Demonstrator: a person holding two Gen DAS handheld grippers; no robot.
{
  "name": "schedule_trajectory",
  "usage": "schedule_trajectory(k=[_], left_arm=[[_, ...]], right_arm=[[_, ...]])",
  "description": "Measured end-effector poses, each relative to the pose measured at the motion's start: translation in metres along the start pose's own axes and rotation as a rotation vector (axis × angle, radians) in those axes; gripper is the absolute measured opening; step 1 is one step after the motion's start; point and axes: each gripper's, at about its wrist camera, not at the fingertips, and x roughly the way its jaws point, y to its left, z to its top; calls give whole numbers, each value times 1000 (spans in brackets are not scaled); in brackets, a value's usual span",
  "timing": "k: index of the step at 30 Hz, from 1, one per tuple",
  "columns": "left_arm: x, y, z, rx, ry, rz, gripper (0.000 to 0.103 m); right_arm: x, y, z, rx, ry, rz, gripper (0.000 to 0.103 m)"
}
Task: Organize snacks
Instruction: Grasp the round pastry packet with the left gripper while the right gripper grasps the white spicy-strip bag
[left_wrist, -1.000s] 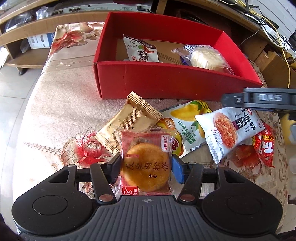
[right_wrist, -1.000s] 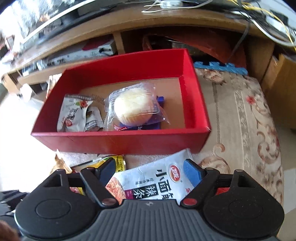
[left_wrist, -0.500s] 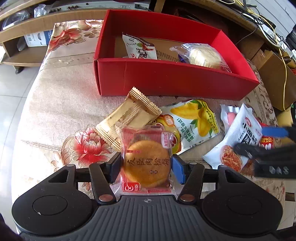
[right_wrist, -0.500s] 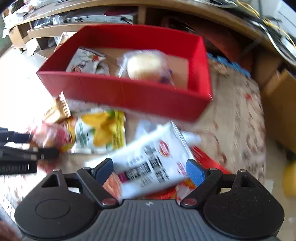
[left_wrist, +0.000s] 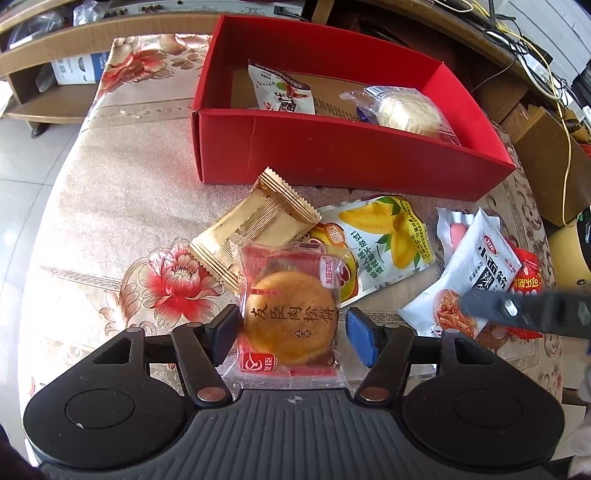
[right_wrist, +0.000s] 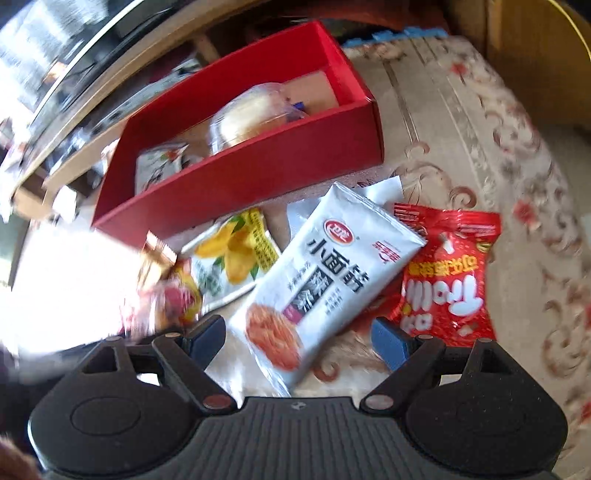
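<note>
while both tongs gape, only the right wrist view shows the red candy bag (right_wrist: 448, 280) whole.

Left gripper (left_wrist: 291, 334) jaws opening: visible gap now on both sides of the pork floss cake packet (left_wrist: 290, 314), pads no longer pressing it as a second ago. Right gripper (right_wrist: 298, 341) jaws wider than a second ago, rolled and shifted sideways; white noodle-snack packet (right_wrist: 325, 284) now lying diagonally between the fingers, untouched, instead of sitting square under them. Red candy bag (right_wrist: 448, 277) newly in right wrist view. Right gripper finger (left_wrist: 524, 308) now low at right edge of left wrist view, over the white packet.
</note>
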Motion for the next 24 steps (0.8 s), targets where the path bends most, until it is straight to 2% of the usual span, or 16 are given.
schedule_trajectory(k=[3, 6, 8, 12, 17, 19, 22, 24], left_arm=[[2, -2, 1, 6, 1, 0, 74], [3, -4, 0, 16, 2, -1, 75], [3, -3, -1, 19, 4, -5, 76], [1, -1, -2, 19, 1, -14, 76], [1, -4, -5, 37, -2, 2, 77], [1, -6, -6, 48, -3, 8, 79], [2, -8, -8, 57, -5, 19, 80], [1, -7, -9, 55, -2, 23, 80]], right_arm=[[10, 12, 6, 10, -29, -18, 85], [27, 20, 11, -27, -34, -73, 87], [34, 23, 10, -55, -27, -58, 100], [37, 25, 6, -127, -27, -52, 102], [36, 20, 7, -126, -21, -24, 103], [36, 25, 7, -154, -7, -49, 103], [42, 42, 0, -280, 13, -132, 103], [43, 46, -3, -299, 7, -150, 103]])
